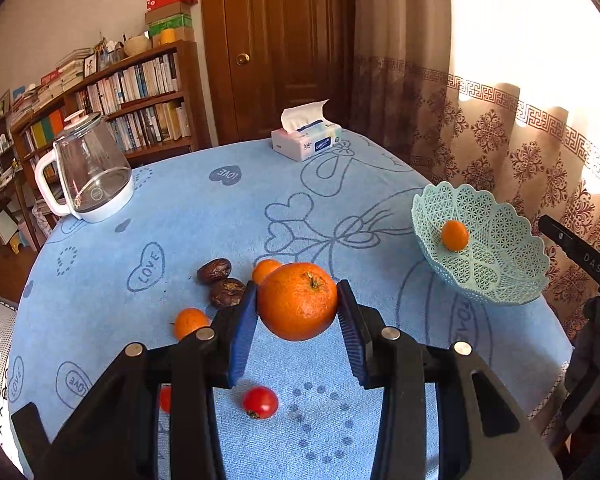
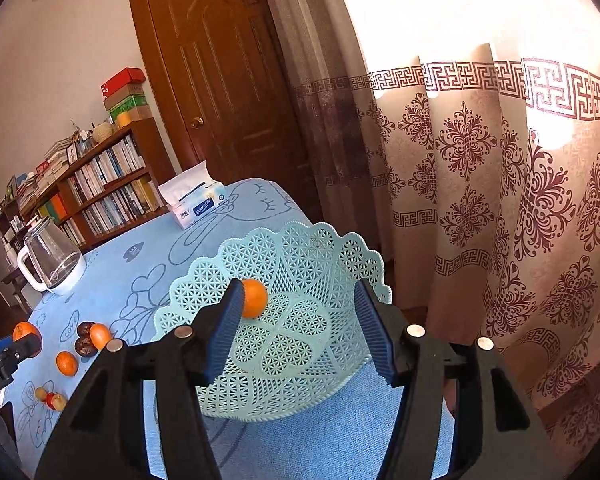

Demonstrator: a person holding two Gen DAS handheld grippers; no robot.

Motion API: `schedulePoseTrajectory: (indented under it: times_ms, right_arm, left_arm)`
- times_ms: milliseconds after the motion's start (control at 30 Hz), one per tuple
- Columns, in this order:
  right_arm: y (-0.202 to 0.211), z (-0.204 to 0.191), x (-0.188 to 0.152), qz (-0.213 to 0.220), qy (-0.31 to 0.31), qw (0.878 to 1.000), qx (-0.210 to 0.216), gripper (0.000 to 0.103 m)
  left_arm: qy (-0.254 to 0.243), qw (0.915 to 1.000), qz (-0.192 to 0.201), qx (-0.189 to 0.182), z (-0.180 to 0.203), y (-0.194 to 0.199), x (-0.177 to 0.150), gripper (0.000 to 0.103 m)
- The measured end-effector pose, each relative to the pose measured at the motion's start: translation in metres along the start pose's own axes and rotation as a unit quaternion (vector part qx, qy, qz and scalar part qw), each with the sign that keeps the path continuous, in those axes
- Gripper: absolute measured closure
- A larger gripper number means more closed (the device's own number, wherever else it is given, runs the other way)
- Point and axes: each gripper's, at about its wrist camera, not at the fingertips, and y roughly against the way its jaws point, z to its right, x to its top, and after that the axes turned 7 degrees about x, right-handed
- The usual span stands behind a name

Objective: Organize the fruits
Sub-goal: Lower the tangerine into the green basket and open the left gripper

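Loose fruit scattered left on cloth, awaiting sorting. Left claw clamped on orange, lifted clear for carry. Basket rightward, holding kumquat. Right claw spread wide above basket, nothing gripped.

Four oranges, two brown fruits, two tomatoes, one basket.

A claw arm hides most of one red fruit; the tissue pack's print is unreadable.
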Motion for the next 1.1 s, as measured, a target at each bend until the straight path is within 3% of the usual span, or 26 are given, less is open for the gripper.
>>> schedulePoseTrajectory:
  times_ms: [567,833,900,967,1100]
  right_arm:
    - [-0.002,0.020,-0.008,0.006,-0.044,0.999,-0.014,0.038]
    - [0.000,0.026,-0.007,0.010,-0.060,0.998,-0.018,0.037]
    - [-0.001,0.026,-0.007,0.009,-0.060,0.998,-0.017,0.036]
    - [-0.001,0.025,-0.007,0.009,-0.060,0.998,-0.017,0.032]
    - [-0.001,0.024,-0.007,0.010,-0.058,0.998,-0.015,0.030]
  left_arm:
    - [-0.071,0.9899,-0.001,-0.123,0.114,-0.040,0.033,0.063]
    - [-0.079,0.9872,-0.007,-0.139,0.129,-0.051,0.034,0.062]
    - [-0.080,0.9872,-0.006,-0.138,0.130,-0.051,0.034,0.058]
    - [-0.077,0.9877,-0.005,-0.136,0.128,-0.050,0.034,0.041]
    - [-0.071,0.9882,-0.005,-0.136,0.124,-0.048,0.035,0.027]
